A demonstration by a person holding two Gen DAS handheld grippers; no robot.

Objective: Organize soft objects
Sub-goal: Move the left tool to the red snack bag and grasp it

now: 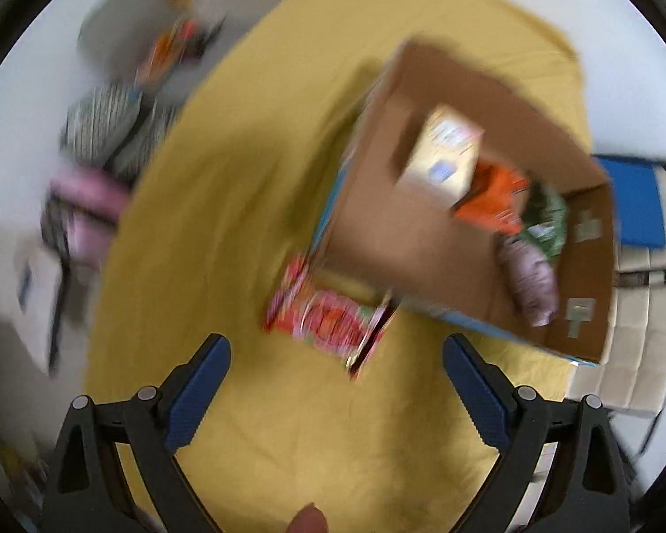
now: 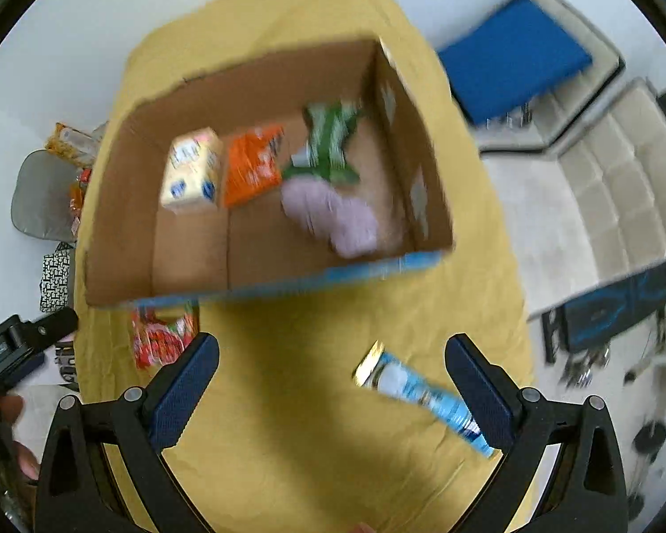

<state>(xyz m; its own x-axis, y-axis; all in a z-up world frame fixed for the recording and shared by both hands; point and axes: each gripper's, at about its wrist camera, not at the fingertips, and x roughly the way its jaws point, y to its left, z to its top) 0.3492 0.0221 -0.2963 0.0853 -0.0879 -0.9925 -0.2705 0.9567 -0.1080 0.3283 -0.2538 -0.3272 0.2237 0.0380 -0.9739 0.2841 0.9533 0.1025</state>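
Observation:
An open cardboard box (image 1: 404, 231) (image 2: 191, 244) stands on a yellow cloth (image 1: 253, 186) (image 2: 297, 346). Inside lie a pale yellow pack (image 1: 444, 151) (image 2: 193, 169), an orange pack (image 1: 493, 200) (image 2: 253, 164), a green pack (image 1: 548, 217) (image 2: 328, 142) and a lilac soft bundle (image 1: 530, 280) (image 2: 333, 213). A red patterned pack (image 1: 328, 320) (image 2: 164, 337) lies on the cloth beside the box. A blue-white pack (image 2: 422, 393) lies near my right gripper (image 2: 333, 355). My left gripper (image 1: 337, 351) hangs open above the red pack. Both grippers are open and empty.
Striped and pink items (image 1: 97, 169) and more packs (image 1: 177, 40) (image 2: 71, 142) lie left of the cloth on the white surface. A blue pad (image 1: 635, 204) (image 2: 510, 57) and a beige cushioned seat (image 2: 617, 169) are to the right. The other gripper's body (image 2: 17, 355) shows at the left edge.

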